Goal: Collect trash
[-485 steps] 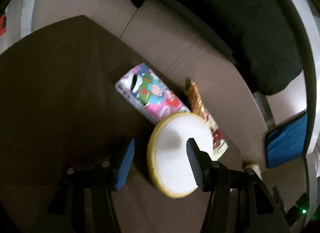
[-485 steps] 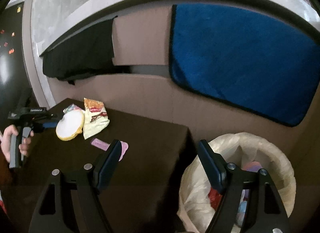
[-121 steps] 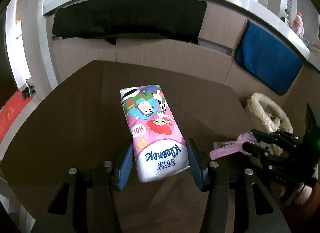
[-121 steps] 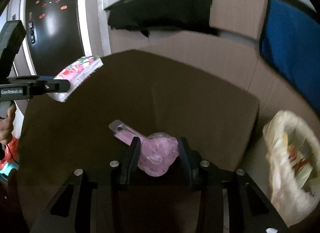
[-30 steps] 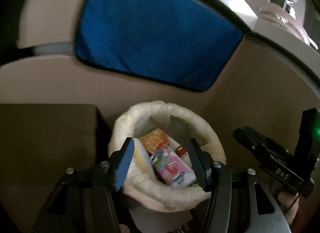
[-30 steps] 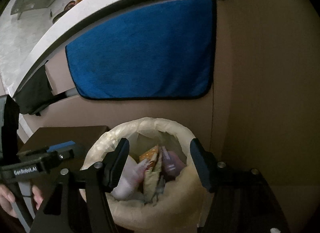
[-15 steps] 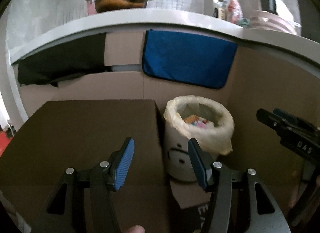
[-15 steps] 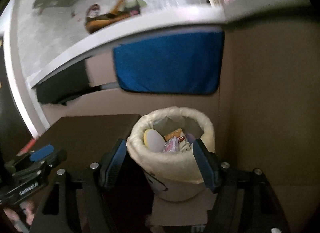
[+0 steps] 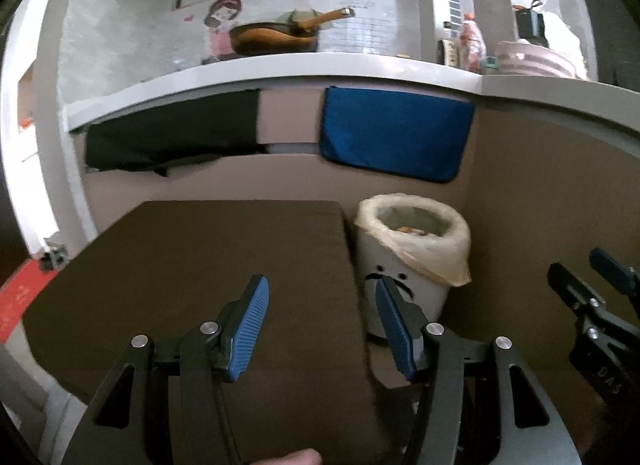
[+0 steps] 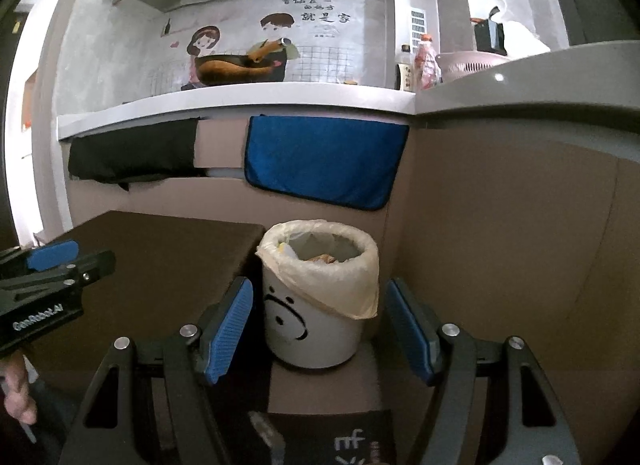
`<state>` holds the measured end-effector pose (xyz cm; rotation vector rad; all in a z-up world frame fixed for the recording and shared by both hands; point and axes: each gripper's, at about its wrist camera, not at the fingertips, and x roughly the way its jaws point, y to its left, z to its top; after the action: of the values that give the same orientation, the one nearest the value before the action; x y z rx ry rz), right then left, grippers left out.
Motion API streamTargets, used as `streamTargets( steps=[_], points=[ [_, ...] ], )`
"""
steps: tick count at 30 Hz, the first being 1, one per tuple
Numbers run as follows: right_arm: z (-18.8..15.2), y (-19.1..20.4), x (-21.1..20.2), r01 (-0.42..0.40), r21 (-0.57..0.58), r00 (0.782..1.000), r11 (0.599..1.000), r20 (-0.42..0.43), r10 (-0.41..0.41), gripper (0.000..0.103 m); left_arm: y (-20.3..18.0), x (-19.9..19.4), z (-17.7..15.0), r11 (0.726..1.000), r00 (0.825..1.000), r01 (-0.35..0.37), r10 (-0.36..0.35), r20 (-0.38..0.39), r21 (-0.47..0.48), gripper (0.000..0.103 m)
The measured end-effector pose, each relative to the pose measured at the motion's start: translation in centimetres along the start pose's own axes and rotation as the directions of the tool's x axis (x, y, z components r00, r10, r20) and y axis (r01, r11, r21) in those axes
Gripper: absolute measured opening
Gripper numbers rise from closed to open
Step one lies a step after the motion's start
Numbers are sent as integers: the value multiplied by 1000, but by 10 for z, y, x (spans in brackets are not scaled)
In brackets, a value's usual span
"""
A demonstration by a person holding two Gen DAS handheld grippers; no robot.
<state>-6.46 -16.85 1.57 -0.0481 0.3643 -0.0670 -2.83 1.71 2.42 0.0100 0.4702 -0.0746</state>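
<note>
Trash (image 10: pixel 322 258) sits inside the bin (image 10: pixel 316 329), only its top showing above the liner (image 10: pixel 340 285): a brownish scrap and a bit of yellow at the left rim. From the left wrist view the same pile is a small orange-brown patch (image 9: pixel 408 230) low in the bin (image 9: pixel 404 297).

Bin: white, a drawn face on its side, liner folded over the rim and hanging down the right side. It stands on the floor just beside the right edge of the brown table (image 10: pixel 168 257), in the corner of the cardboard walls.

Table top (image 9: pixel 200 265): nothing lying on it in either view.

Left gripper (image 9: pixel 320 323): jaws wide apart, nothing between the pads; it hangs over the table's right part, with the bin seen behind its right finger.

Right gripper (image 10: pixel 320 329): jaws spread, just been opening, no item between them. The bin appears framed between the fingers but stands beyond them, untouched.

Each gripper shows in the other's view: right gripper (image 9: pixel 592 297) at the right edge, left gripper (image 10: pixel 52 265) at the left edge, with a hand (image 10: pixel 16 393) below it.

Background: blue cloth (image 10: pixel 324 161) and black cloth (image 10: pixel 132 153) hang from the counter (image 10: pixel 240 99).
</note>
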Motion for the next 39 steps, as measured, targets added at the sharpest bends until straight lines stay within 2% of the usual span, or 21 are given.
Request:
streamTargets(
  steps=[4, 7, 10, 18, 39],
  points=[
    [3, 2, 0, -14, -9, 1000, 1000, 7, 14, 66, 0, -7, -3, 1000, 1000, 12, -12, 0, -8, 57],
    [4, 3, -3, -40, 6, 999, 999, 16, 40, 66, -4, -15, -6, 1000, 999, -20, 19, 32, 23, 57],
    [4, 3, -1, -55, 12, 998, 998, 16, 55, 66, -4, -18, -7, 999, 999, -23, 22, 32, 34, 57],
    [3, 3, -2, -45, 8, 999, 999, 21, 45, 66, -5, -22, -5, 1000, 998, -13, 12, 55, 8, 57],
    [2, -22, 5, -27, 51, 999, 998, 28, 26, 66, -24, -18, -4, 999, 999, -7, 4, 49, 43, 57]
  ],
)
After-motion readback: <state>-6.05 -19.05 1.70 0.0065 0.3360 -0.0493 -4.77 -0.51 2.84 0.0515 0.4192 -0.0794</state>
